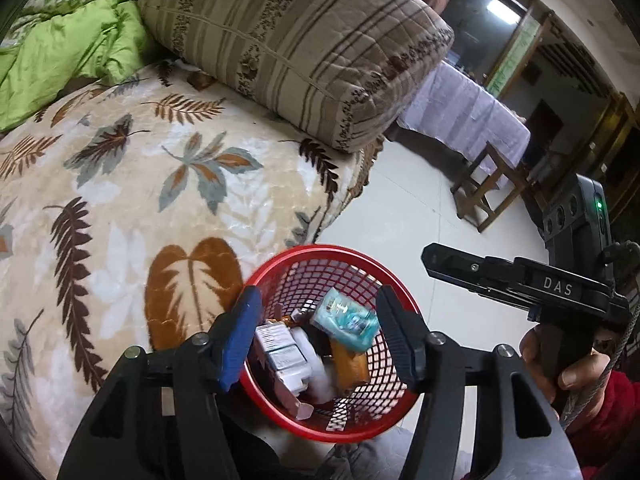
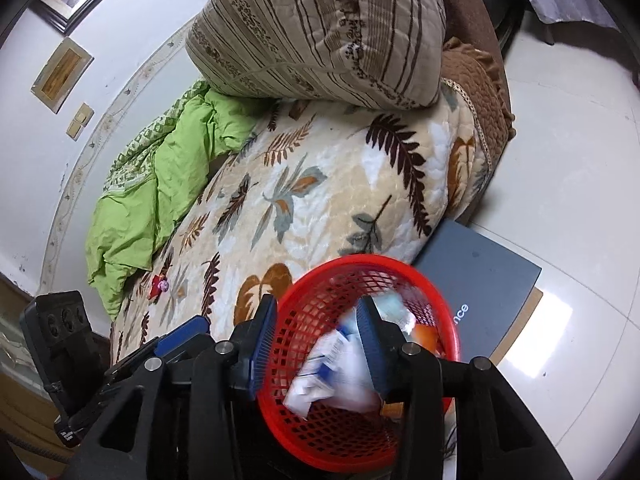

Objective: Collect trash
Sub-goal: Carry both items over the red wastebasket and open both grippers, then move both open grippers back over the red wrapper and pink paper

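A red mesh basket (image 1: pixel 280 276) stands at the bed's near edge and holds several pieces of trash: a teal packet (image 1: pixel 346 318), white boxes (image 1: pixel 282 354) and an orange wrapper (image 1: pixel 350 366). My left gripper (image 1: pixel 316 336) is open and empty right above the basket. In the right wrist view the same basket (image 2: pixel 316 432) holds blurred white and blue trash (image 2: pixel 332 368). My right gripper (image 2: pixel 316 340) is open and empty over it. The right gripper also shows in the left wrist view (image 1: pixel 516 276), to the right of the basket. A small red and pink scrap (image 2: pixel 159 286) lies on the blanket.
The bed has a leaf-patterned blanket (image 1: pixel 120 184), a green quilt (image 1: pixel 68 56) and a striped pillow (image 1: pixel 304 44). A wooden stool (image 1: pixel 488 184) and a cloth-covered table (image 1: pixel 464 112) stand on the tiled floor. A dark grey box (image 2: pixel 480 280) lies on the floor by the basket.
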Demonstrator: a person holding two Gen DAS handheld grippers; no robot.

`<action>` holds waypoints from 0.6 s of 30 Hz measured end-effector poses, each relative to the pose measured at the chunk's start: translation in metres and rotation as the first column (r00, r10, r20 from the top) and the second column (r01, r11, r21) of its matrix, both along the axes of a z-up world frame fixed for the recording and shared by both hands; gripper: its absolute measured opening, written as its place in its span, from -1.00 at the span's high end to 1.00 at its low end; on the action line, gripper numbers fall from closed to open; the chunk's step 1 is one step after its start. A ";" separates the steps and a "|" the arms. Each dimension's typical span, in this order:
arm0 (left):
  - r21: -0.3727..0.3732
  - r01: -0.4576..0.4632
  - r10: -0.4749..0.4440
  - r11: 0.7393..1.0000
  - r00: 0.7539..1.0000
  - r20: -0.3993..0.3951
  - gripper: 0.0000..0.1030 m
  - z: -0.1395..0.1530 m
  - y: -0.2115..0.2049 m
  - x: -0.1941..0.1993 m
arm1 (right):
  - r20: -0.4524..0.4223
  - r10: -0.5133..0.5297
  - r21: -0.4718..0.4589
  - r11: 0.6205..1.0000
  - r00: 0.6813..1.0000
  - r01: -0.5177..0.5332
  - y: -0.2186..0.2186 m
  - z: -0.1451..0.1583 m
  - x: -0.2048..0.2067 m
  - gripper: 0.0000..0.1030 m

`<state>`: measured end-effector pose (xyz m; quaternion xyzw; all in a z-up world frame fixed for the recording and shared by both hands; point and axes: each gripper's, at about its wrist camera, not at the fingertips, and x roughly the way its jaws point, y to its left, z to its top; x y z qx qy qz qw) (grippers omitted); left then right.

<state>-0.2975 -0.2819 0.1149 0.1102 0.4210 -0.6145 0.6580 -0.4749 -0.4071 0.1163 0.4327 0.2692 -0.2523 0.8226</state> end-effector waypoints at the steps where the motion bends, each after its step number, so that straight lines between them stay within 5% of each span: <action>1: 0.001 -0.010 0.010 1.000 1.000 0.002 -0.13 0.000 0.002 0.002 | 0.004 0.003 0.000 1.000 1.000 -0.003 0.000 0.001 0.001 0.15; 11: -0.004 -0.148 0.148 0.989 0.987 0.057 -0.20 0.006 0.043 0.036 | 0.008 0.109 -0.024 0.994 0.994 -0.109 0.013 0.004 0.042 0.15; 18: -0.020 -0.327 0.327 0.945 0.942 0.069 -0.21 0.012 0.095 0.093 | 0.017 0.279 -0.073 0.958 0.960 -0.277 0.041 0.016 0.112 0.15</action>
